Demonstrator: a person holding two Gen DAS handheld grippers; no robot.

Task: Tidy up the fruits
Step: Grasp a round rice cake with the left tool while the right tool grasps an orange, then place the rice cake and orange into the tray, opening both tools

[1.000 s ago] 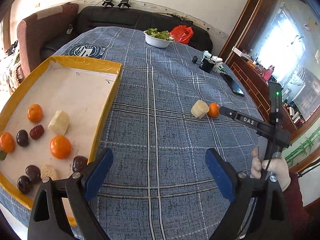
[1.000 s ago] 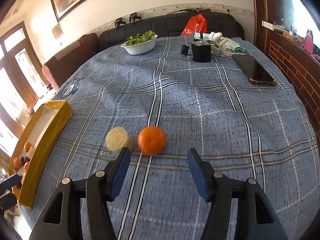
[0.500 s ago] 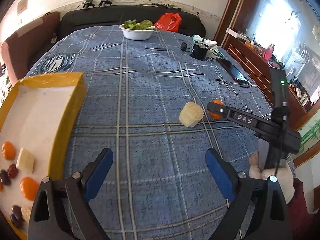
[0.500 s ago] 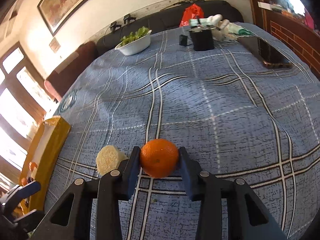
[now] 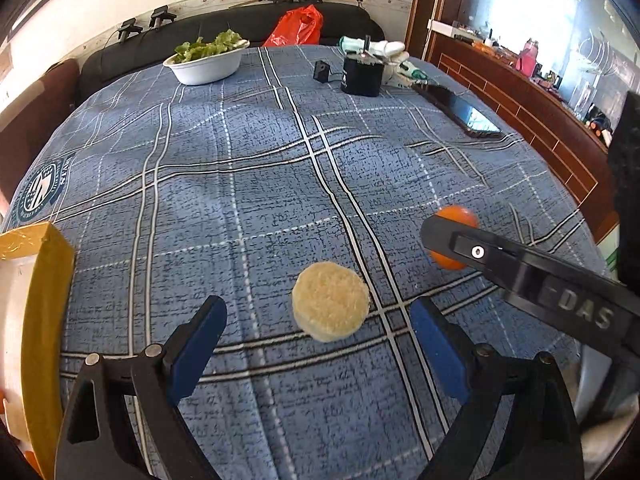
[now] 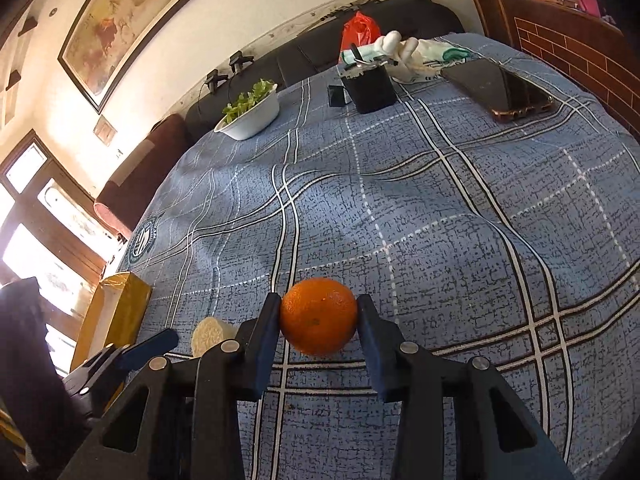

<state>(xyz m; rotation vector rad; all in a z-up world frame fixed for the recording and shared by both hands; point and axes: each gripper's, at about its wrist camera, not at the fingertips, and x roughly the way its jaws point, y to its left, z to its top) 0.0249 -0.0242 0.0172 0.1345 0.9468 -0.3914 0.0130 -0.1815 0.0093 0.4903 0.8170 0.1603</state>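
Observation:
My right gripper [image 6: 318, 326] is shut on an orange [image 6: 319, 315] and holds it just above the blue plaid tablecloth [image 6: 440, 220]. The orange also shows in the left wrist view [image 5: 456, 216], partly behind the right gripper's finger [image 5: 444, 236]. A pale round fruit slice [image 5: 330, 306] lies on the cloth, just ahead of my open left gripper [image 5: 316, 340] and between its blue pads. It also shows in the right wrist view [image 6: 208, 334]. The yellow-rimmed tray [image 5: 44, 300] stands at the left edge; its contents are mostly out of view.
At the far end stand a white bowl of greens [image 5: 206, 62], a black cup [image 5: 362, 76], a small black block [image 5: 321, 71], white gloves [image 5: 394, 56] and a phone [image 5: 460, 110]. A red bag [image 5: 298, 28] lies on the dark sofa behind.
My right gripper closed on the orange and lifted it slightly. My left gripper swung right from the tray and moved up to the pale slice, staying open.

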